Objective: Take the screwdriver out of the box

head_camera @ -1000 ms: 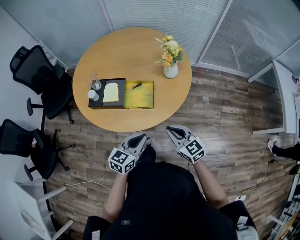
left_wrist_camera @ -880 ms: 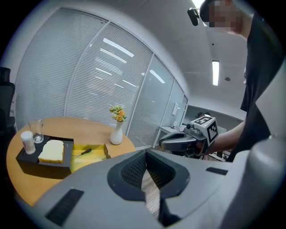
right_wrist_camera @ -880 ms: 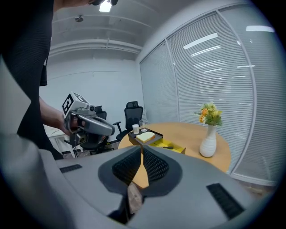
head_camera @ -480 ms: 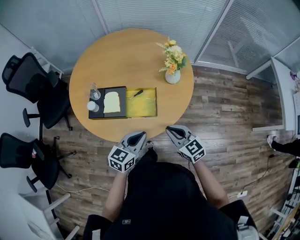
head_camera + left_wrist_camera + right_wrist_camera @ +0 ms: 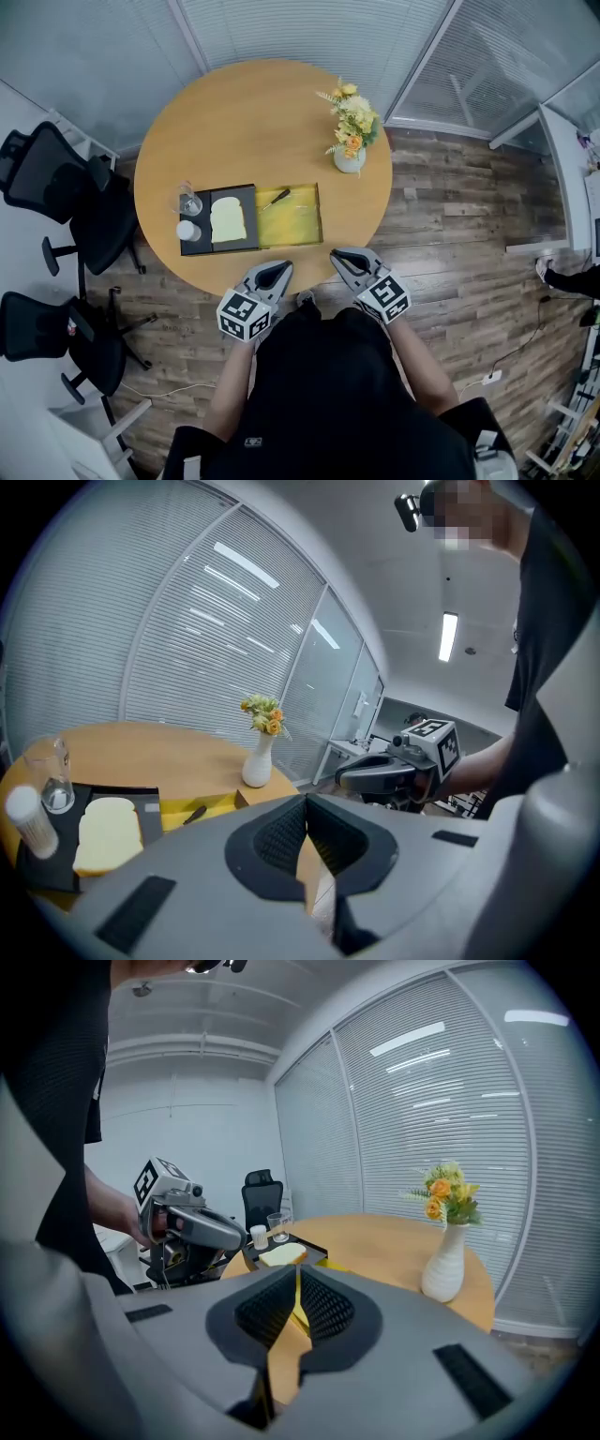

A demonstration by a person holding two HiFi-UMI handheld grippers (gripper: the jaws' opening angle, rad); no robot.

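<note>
The screwdriver (image 5: 276,198), dark-handled, lies in the open yellow box (image 5: 298,217) on the round wooden table (image 5: 253,122). In the left gripper view the screwdriver (image 5: 194,814) shows in the box (image 5: 217,803), ahead and to the left. My left gripper (image 5: 278,267) and right gripper (image 5: 339,255) hover side by side at the table's near edge, short of the box. Both are shut with nothing between their pads. The left gripper (image 5: 307,803) and the right gripper (image 5: 296,1282) each point towards the table.
A black tray (image 5: 197,246) with a bread slice (image 5: 229,219) adjoins the box on its left, with a glass (image 5: 187,200) and a small white bottle (image 5: 188,231). A vase of flowers (image 5: 350,155) stands at the far right. Office chairs (image 5: 56,178) crowd the left side.
The table and box have drawn nearer in the head view as both grippers moved forward together to the table's edge. The jaws stay shut.
</note>
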